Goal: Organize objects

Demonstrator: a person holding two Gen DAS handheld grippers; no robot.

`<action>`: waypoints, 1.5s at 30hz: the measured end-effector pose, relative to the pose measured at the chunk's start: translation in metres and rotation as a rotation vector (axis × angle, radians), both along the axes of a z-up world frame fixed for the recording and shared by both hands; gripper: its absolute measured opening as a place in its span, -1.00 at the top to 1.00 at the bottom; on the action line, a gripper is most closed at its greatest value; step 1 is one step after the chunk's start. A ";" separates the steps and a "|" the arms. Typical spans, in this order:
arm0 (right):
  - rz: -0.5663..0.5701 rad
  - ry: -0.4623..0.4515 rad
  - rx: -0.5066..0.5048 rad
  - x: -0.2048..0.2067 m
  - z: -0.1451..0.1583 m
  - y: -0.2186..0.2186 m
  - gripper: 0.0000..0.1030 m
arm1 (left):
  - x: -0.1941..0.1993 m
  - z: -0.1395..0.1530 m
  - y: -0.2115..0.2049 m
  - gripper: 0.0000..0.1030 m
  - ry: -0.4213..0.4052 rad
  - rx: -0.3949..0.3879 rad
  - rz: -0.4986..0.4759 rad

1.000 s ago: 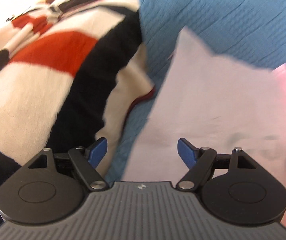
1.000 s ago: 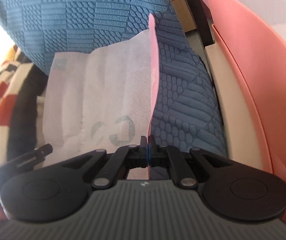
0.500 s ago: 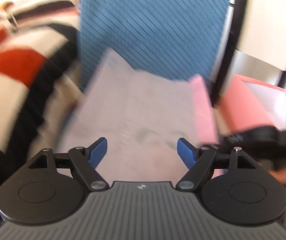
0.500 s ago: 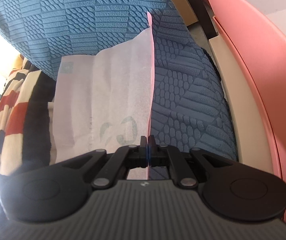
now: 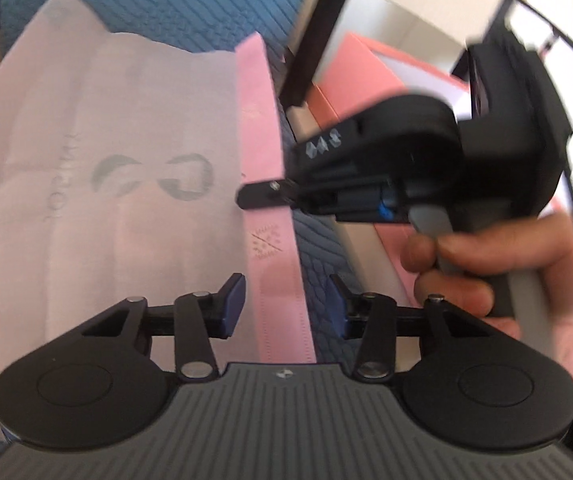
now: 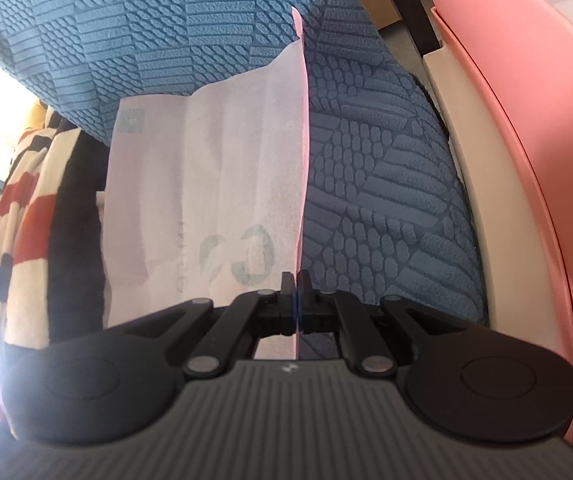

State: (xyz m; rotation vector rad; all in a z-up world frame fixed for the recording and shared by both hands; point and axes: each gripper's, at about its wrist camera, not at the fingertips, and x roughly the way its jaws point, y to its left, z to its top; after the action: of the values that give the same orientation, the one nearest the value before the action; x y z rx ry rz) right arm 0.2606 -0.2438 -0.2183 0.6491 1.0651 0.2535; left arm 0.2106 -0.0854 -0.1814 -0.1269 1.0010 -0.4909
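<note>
A flat pale-pink packet (image 5: 106, 184) with a brighter pink sealed edge (image 5: 266, 184) and a grey logo hangs in front of a blue textured cushion (image 5: 182, 0). My right gripper (image 6: 297, 300) is shut on the packet's pink edge (image 6: 302, 160); it shows from the side in the left wrist view (image 5: 254, 196), pinching that edge. My left gripper (image 5: 286, 300) is open, its blue-padded fingers on either side of the pink edge below the right gripper, not touching it.
A salmon-pink box (image 6: 526, 160) and a cream ledge (image 6: 458, 160) stand to the right of the cushion (image 6: 386, 200). A red, white and black striped blanket (image 6: 26, 220) lies to the left. A dark frame post (image 5: 318, 28) rises behind.
The left gripper has swung right, from facing the blanket to straddling the packet's pink edge, with the right gripper now in its view. The right gripper has kept its hold and barely moved.
</note>
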 end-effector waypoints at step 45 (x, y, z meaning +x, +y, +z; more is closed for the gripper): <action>0.069 -0.033 -0.051 0.010 -0.014 0.028 0.78 | 0.015 -0.002 0.051 0.76 0.067 -0.040 0.244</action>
State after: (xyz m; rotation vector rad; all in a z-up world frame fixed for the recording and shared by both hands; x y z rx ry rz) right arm 0.2708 -0.2153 -0.2328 0.5616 1.0603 0.2954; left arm 0.2256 -0.0343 -0.1829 -0.2989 1.0252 -0.2846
